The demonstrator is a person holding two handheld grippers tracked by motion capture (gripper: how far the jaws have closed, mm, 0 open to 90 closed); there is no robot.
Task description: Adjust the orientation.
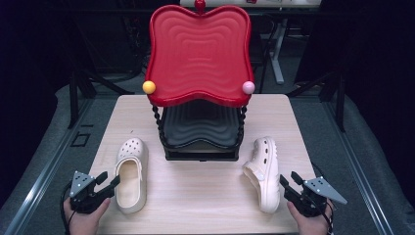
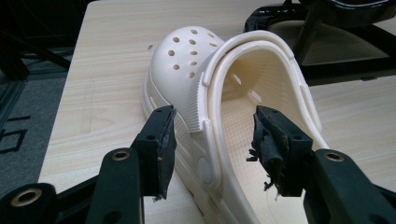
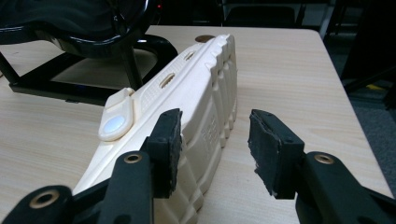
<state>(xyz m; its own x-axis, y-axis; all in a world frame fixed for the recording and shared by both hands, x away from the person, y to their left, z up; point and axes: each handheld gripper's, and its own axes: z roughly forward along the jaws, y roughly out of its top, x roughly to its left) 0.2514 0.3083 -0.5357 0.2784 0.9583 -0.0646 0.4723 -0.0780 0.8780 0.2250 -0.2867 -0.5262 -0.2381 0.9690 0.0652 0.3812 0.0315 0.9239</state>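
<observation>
High view has my left gripper (image 1: pixel 108 185) at seven o'clock on the table (image 1: pixel 205 196), jaws wide, its tips at the heel of the upright cream clog (image 1: pixel 131 174). My right gripper (image 1: pixel 288 188) sits at five o'clock, jaws wide too, just beside the second clog (image 1: pixel 263 171), which lies on its side near the black rack (image 1: pixel 200 129).

A cream clog (image 1: pixel 130 174) with a perforated toe stands upright on its sole at about 8 o'clock on the table, toe pointing to 12 and heel strap folded forward. Its twin (image 1: pixel 263 172) lies tipped on its side at 4 o'clock, ridged sole facing right.
</observation>
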